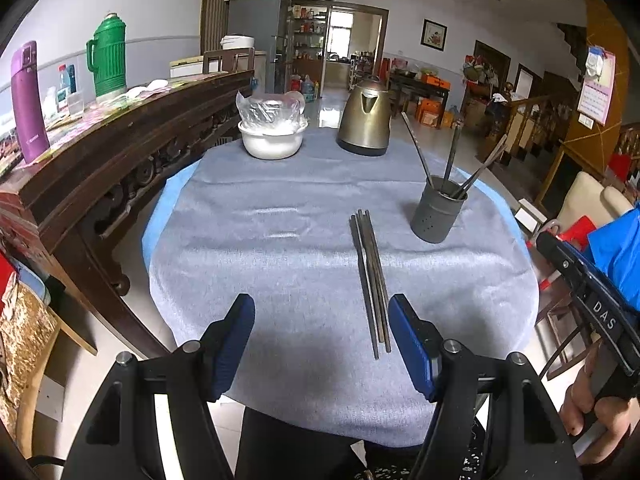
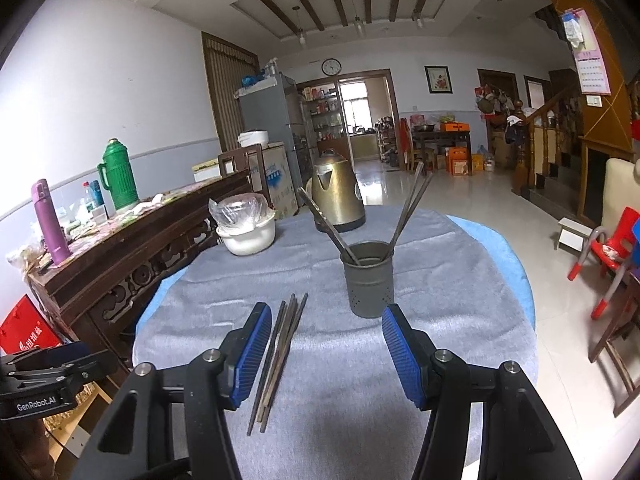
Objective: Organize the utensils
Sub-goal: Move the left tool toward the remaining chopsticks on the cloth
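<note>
A round desk (image 1: pixel 224 240) covered with a grey-blue woven cloth carries the utensils. A bundle of dark, slim chopsticks (image 1: pixel 370 276) lies flat on the cloth near the middle of the desk, the sticks side by side and touching, running from the near edge toward the far side. Well to their right stands a grey perforated metal utensil holder (image 1: pixel 438 216), upright, with several more dark sticks leaning out of its mouth at different angles.

The left gripper (image 1: pixel 322 340) hangs over the near edge of the desk with its blue ribbed fingers (image 1: pixel 232 348) spread wide and nothing between them; the near ends of the chopsticks lie just inside its right finger, below it and not touched. The right gripper (image 2: pixel 326 354) also has its blue fingers (image 2: pixel 404 352) held wide apart and empty. In the right wrist view the chopsticks (image 2: pixel 278 354) lie just beside the inner face of its left finger, and the utensil holder (image 2: pixel 370 278) stands a little beyond, between the two fingertips as seen from that camera.

At the far side of the desk sit a white bowl (image 1: pixel 272 140) holding a crumpled clear plastic bag and a brass-coloured electric kettle (image 1: pixel 366 118). To the left runs a dark carved wooden sideboard (image 1: pixel 120 152) bearing a green ribbed thermos (image 1: pixel 107 58) and a purple flask (image 1: pixel 29 100).
</note>
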### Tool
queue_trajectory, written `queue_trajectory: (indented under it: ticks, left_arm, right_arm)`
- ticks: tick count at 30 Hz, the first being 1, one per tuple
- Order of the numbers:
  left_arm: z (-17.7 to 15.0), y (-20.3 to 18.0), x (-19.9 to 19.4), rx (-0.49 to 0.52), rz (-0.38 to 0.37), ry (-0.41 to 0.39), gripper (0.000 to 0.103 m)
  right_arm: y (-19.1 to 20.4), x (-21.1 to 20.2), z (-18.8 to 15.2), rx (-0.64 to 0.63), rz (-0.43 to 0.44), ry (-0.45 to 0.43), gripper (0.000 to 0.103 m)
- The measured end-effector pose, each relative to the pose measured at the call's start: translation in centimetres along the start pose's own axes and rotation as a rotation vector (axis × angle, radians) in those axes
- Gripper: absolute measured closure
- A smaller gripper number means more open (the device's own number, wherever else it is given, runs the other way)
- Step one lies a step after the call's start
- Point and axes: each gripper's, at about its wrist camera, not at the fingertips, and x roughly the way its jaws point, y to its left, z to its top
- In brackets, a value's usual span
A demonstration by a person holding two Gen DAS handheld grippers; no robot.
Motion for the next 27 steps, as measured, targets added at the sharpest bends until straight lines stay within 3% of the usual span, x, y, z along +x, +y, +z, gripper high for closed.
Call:
queue_trajectory:
  ticks: [14, 21, 27]
  left_arm:
    - [1.1, 0.7, 2.4, -0.033, 0.073, 0.025, 0.033]
    - [1.7, 1.6, 5.1, -0.067, 0.112, 0.077, 0.033]
    - [2.3, 1.8, 7.1, -0.072, 0.115, 0.101, 0.033]
  right_arm:
    - [-0.6, 2.5, -0.2, 0.005, 0.030, 0.043, 0.041]
    - [-1.4, 3.5, 0.2, -0.004, 0.046, 0.050, 0.041]
    - [-1.9, 6.9, 0.5, 0.053, 0.100, 0.113, 0.042]
